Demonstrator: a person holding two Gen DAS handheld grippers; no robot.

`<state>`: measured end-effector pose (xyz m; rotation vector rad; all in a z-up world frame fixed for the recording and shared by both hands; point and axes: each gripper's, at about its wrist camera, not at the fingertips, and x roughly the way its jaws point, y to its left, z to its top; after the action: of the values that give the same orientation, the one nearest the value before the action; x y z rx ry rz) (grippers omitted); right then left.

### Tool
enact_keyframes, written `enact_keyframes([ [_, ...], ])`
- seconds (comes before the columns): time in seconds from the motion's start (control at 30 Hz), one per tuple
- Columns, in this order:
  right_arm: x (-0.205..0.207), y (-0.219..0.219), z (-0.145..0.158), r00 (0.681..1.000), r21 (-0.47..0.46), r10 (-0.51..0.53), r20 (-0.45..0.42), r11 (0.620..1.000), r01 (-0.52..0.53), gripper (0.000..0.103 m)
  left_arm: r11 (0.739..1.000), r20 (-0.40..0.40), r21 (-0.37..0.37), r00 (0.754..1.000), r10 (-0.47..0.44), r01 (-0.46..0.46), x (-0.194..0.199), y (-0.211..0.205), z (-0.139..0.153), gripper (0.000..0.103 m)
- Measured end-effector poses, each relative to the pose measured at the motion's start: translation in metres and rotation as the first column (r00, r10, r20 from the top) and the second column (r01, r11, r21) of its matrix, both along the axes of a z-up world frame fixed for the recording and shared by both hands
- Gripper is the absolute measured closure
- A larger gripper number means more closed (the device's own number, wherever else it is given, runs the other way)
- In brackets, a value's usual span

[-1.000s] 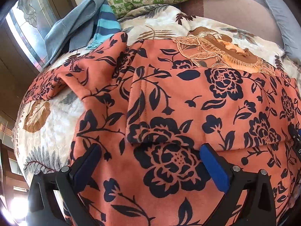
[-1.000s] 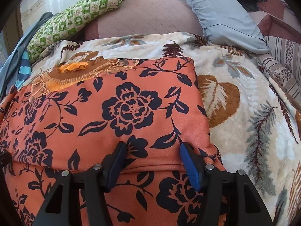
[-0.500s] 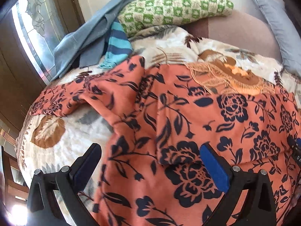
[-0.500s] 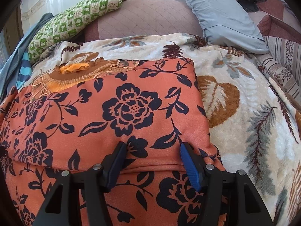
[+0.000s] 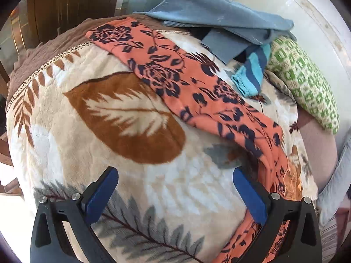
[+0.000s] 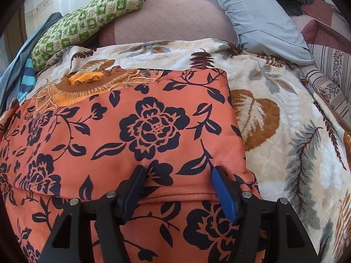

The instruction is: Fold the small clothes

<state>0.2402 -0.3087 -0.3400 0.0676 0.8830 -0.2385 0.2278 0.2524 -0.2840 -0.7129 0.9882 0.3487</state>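
Spread across a cream plush blanket with brown and grey leaf print: an orange garment with dark navy flower print, upper part folded over, one long sleeve stretched out flat toward a heap of blue-grey cloth. Left gripper wide apart above bare blanket, gripping nothing. Right gripper opening, blue pads astride the garment's folded edge, not pinching it
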Motion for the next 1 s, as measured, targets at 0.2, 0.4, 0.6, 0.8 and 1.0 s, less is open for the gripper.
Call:
enact_keyframes([
  [0.2,0.002,-0.003,0.0,1.0,0.027,0.006,0.005,1.0,-0.006,0.033,0.994,0.013,-0.045,0.995,0.098,-0.097,0.012,0.072,0.006,0.0],
  [0.4,0.01,0.001,-0.001,1.0,0.015,0.012,-0.004,1.0,-0.012,0.028,0.976,0.06,-0.202,0.993,0.101,-0.087,0.035,0.107,-0.004,0.01],
  [0.6,0.018,0.0,-0.002,1.0,0.026,0.021,-0.006,0.999,-0.021,0.022,0.968,0.097,-0.243,0.991,0.091,-0.065,0.049,0.107,-0.014,0.03],
  [0.8,0.023,0.001,-0.003,1.0,0.033,0.029,-0.007,0.999,-0.029,0.018,0.972,0.106,-0.217,0.988,0.111,-0.086,0.076,0.116,-0.016,0.038],
  [1.0,0.025,0.0,-0.003,0.999,0.042,0.036,-0.003,0.998,-0.036,0.017,0.975,0.116,-0.169,0.979,0.166,-0.146,0.09,0.129,-0.022,0.06],
])
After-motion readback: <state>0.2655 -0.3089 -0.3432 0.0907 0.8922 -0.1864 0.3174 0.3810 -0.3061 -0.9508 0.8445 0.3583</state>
